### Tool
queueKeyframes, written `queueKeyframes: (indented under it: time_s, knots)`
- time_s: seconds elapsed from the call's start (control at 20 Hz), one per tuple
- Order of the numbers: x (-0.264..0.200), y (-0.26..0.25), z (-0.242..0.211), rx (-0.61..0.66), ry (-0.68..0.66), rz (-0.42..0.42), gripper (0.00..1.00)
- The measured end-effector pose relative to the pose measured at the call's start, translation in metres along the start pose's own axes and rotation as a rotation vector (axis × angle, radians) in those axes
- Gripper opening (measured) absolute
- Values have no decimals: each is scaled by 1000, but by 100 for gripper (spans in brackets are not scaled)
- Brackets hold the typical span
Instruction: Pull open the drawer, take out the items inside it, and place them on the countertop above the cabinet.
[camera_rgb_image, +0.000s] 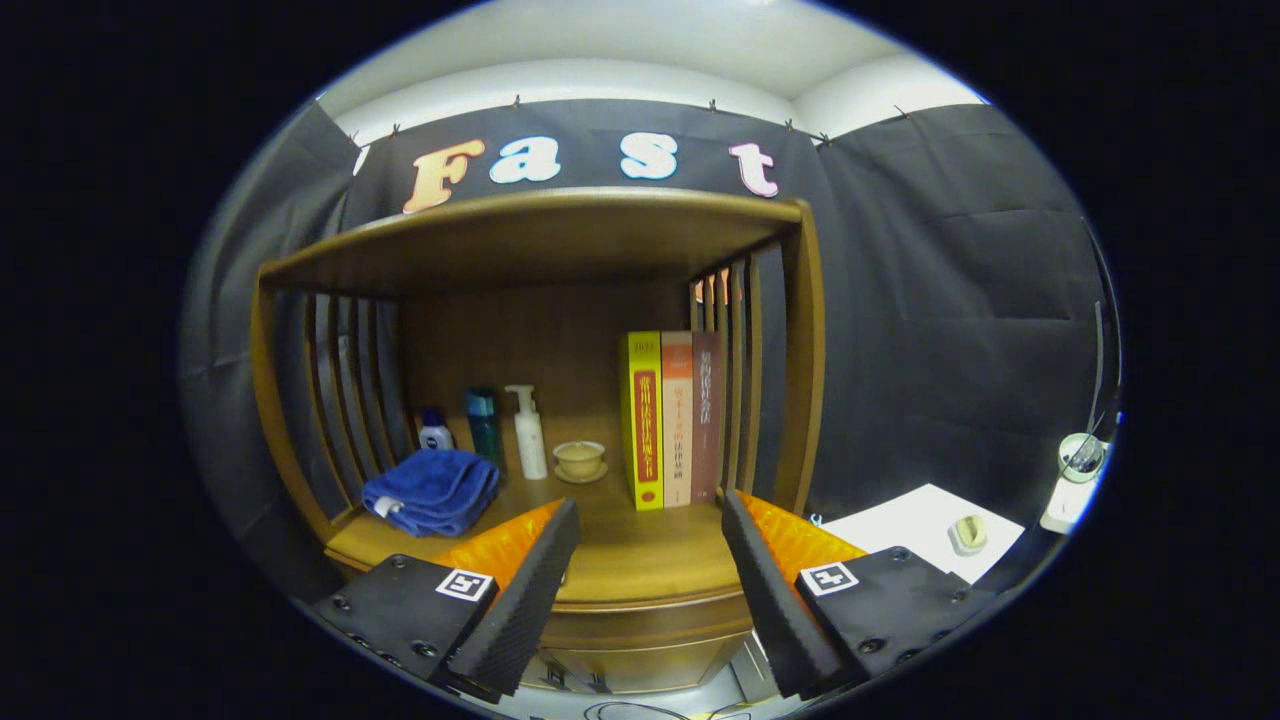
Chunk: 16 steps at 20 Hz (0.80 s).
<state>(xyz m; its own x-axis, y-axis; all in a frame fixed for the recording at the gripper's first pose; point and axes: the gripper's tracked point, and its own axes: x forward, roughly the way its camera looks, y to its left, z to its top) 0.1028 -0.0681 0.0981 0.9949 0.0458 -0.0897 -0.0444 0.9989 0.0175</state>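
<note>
1. In front of the wooden cabinet (640, 590), the gripper (650, 545) hangs with its fingers spread wide, holding nothing; the cabinet's front edge shows in the gap between them.
2. The drawer (640, 655) sits just under that edge, low between the fingers, and looks closed; any handle is too small to make out, and the items inside are hidden.
3. The tabletop (620, 560) above the drawer is where things must go. Its near middle is bare. A folded blue towel (432, 490) lies at the near left; a small bottle (435, 432), a teal bottle (483, 425), a white pump bottle (527, 432) and a small bowl (579, 460) stand farther back; three upright books (675, 420) stand at the right.
4. Risk, as I judge it: coming in too high would strike the tabletop's lip instead of the drawer front; a weak hold could slip off when pulling.
5. The slatted side walls and the top board close the space in, so a high carry could knock them or tip the books.
</note>
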Motion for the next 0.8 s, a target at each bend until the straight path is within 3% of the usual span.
queueKeyframes:
  time_s: [0.35, 0.8]
  knots:
    - [-33, -8, 74, -53, -46, 19, 96]
    - [-38, -19, 82, -24, -58, 16, 96]
